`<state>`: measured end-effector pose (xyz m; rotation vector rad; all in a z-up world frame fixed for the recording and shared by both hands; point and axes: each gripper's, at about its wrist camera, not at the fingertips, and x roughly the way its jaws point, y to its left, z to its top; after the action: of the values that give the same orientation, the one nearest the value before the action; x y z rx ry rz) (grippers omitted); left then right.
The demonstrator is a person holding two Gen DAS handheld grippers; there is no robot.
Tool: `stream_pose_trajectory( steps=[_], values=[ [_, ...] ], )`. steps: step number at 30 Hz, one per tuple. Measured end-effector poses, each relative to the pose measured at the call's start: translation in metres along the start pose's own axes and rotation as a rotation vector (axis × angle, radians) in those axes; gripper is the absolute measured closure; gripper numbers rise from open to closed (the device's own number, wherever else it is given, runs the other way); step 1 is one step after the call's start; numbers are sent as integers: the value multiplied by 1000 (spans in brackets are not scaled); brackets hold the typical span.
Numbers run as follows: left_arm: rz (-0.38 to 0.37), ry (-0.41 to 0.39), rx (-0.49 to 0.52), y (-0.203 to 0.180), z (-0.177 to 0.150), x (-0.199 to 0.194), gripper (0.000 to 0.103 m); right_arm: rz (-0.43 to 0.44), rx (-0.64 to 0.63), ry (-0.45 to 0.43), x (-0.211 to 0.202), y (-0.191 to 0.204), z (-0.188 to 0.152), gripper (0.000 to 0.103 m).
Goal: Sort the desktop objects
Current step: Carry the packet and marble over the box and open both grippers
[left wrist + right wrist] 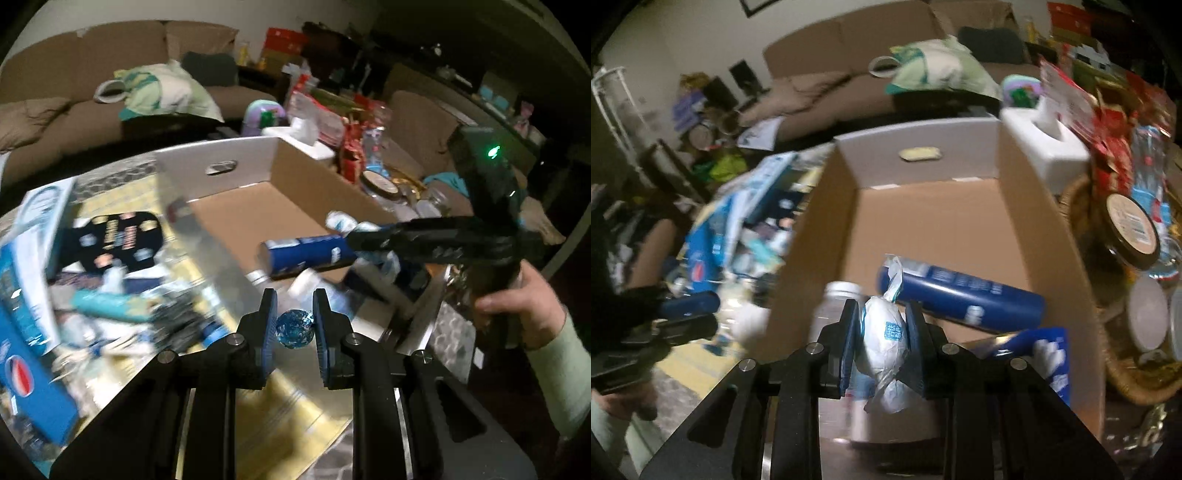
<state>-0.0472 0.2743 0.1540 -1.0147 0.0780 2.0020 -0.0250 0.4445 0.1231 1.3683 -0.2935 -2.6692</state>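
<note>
In the left wrist view my left gripper (294, 308) is shut on a small round ball in shiny blue foil (295, 328), held above the table just short of the open cardboard box (317, 173). My right gripper (882, 314) is shut on a white plastic-wrapped packet with a blue label (885, 334), over the near edge of the same box (1027, 192). A dark blue tube (964, 295) lies on the box floor, also seen as the blue tube (303, 254) from the left. The right gripper (360, 236) reaches in from the right there, a hand (517, 306) on its handle.
A clutter of packets and a blue Pepsi carton (26, 332) covers the table left of the box. A white tissue box (1045, 144), a jar with a dark-rimmed lid (1132, 229) and a wicker basket (1123, 373) stand to the right. A brown sofa (827, 74) lies behind.
</note>
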Motion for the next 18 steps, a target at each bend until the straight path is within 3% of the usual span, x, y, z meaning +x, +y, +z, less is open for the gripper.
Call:
stream_pose_trajectory(
  steps=[3, 6, 13, 18],
  values=[
    [0, 27, 7, -13, 9, 22, 85, -18, 17, 29, 12, -12, -5, 74],
    [0, 55, -2, -18, 18, 44, 85, -29, 30, 40, 16, -17, -10, 56],
    [-15, 137, -16, -37, 35, 91, 85, 18, 90, -88, -28, -36, -16, 53],
    [4, 212, -28, -50, 39, 128, 84, 20, 113, -129, -54, -48, -21, 51]
  ],
)
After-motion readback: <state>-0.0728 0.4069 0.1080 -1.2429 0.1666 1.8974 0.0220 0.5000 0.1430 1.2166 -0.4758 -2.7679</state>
